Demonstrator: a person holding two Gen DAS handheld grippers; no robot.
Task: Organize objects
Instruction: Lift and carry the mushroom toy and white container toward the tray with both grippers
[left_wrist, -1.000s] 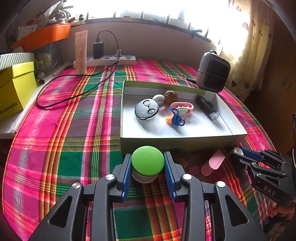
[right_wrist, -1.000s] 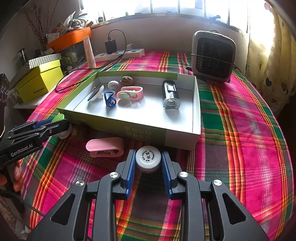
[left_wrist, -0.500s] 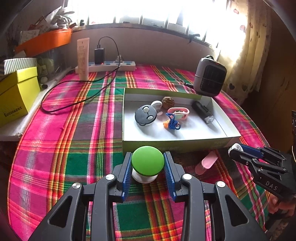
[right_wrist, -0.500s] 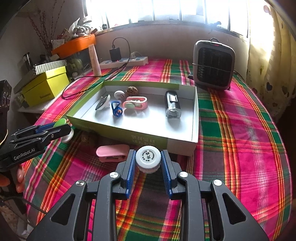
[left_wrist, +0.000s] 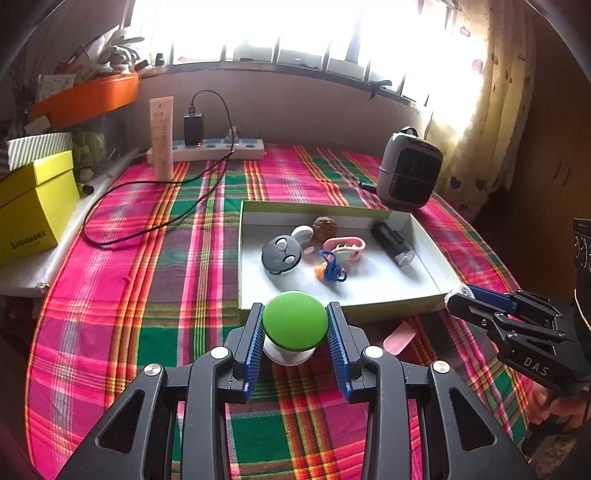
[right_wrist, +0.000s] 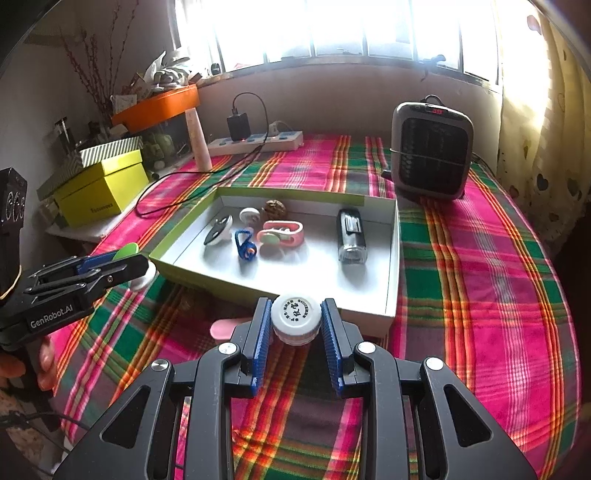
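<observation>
A woven plaid cloth (left_wrist: 155, 280) lies under a matt, seemingly cardboard tray (left_wrist: 373, 301); the green cap (left_wrist: 294, 320) looks smooth plastic.

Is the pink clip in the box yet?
No. The pink clip lies on the tablecloth, outside the box, by its near wall.

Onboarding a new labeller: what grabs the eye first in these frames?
The green-topped knob clamped in the left gripper and the white bottle cap clamped in the right gripper, both near the camera. Behind them, the shallow box of trinkets on the bright plaid tablecloth.
</observation>
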